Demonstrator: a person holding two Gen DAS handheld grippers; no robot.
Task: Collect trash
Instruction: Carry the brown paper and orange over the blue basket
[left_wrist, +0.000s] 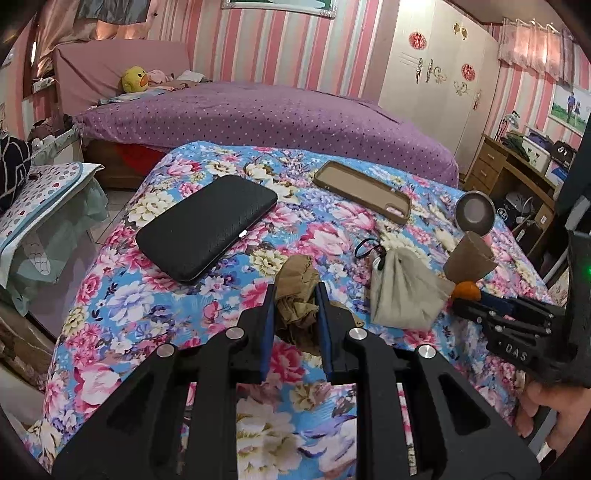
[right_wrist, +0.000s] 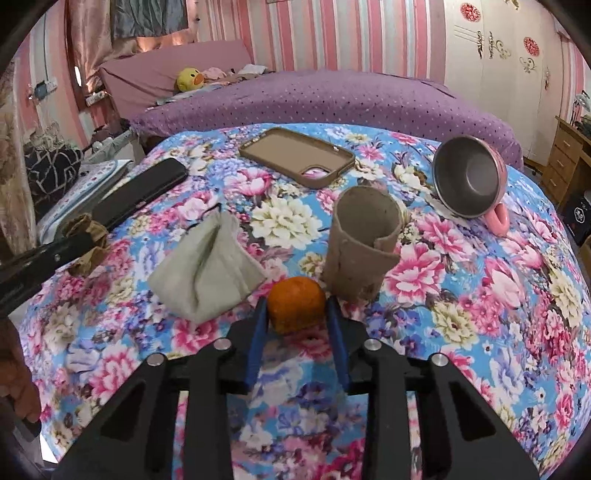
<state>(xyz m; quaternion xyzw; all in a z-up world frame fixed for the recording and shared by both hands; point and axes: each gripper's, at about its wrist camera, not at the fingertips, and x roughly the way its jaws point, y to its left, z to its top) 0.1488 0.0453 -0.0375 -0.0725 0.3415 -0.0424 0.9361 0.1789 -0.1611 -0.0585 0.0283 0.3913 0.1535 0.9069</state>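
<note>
My left gripper (left_wrist: 295, 300) is shut on a crumpled brown paper wad (left_wrist: 297, 273) that rests on the floral-covered table (left_wrist: 122, 295). The right wrist view shows that same wad (right_wrist: 90, 236) at the far left, held at the left gripper's tip. My right gripper (right_wrist: 295, 308) has a small orange fruit (right_wrist: 295, 304) between its blue pads, and both pads touch its sides. The fruit (left_wrist: 466, 290) also shows at the right gripper's tips in the left wrist view. Between the two grippers lies a folded grey-green tissue (right_wrist: 210, 266). Just behind the fruit stands a brown cardboard tube (right_wrist: 362, 243).
A metal cup with a pink handle (right_wrist: 469, 181) lies on its side at the right. A tan phone case (right_wrist: 297, 157) lies at the back. A black flat case (left_wrist: 207, 225) is at the left, and a black loop (left_wrist: 365, 247) sits by the tissue. A purple bed (left_wrist: 258, 110) is beyond.
</note>
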